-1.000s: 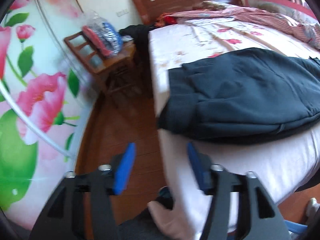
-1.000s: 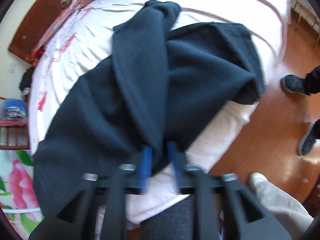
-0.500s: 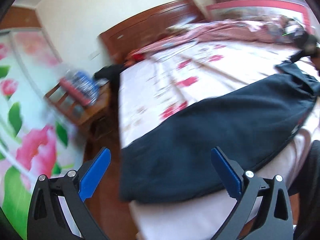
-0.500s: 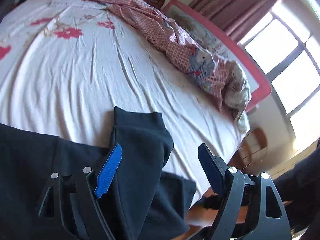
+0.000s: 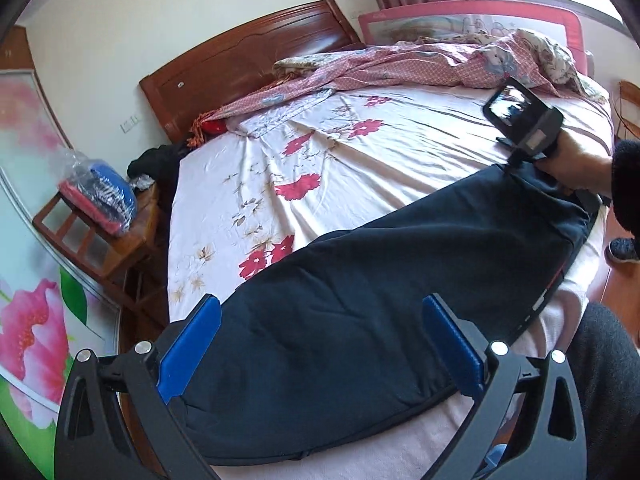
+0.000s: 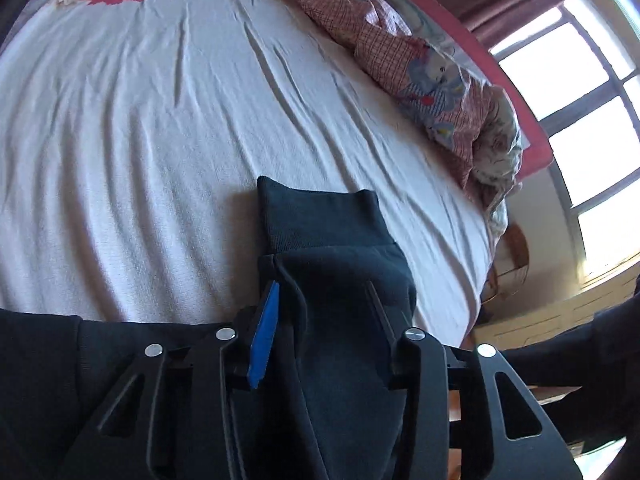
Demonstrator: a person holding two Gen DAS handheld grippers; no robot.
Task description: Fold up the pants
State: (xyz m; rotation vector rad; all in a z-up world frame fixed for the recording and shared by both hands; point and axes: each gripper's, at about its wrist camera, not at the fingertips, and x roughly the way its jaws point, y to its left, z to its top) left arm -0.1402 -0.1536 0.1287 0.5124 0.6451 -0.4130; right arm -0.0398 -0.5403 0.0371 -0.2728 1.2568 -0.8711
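Note:
Dark navy pants (image 5: pixel 380 300) lie lengthwise along the near edge of the bed, folded leg on leg. My left gripper (image 5: pixel 320 344) is open, its blue pads wide apart just above the pants' wide end, holding nothing. My right gripper (image 6: pixel 320 312) has closed in around the cuffed leg end (image 6: pixel 320 216), with fabric bunched between the fingers. In the left wrist view the right gripper's body (image 5: pixel 524 128) and the hand holding it sit at the far right end of the pants.
The bed has a white floral sheet (image 5: pixel 320 152), a pink checked quilt (image 5: pixel 420 64) bunched at the far side and a wooden headboard (image 5: pixel 240 64). A wooden bedside stand (image 5: pixel 104 236) holds bagged items. A floral wardrobe door (image 5: pixel 28 300) stands left. A shoe (image 5: pixel 624 250) rests on the floor.
My left gripper opened wide and swung from the bed's side over the pants. My right gripper let go, opened, moved to the leg cuff and narrowed around it.

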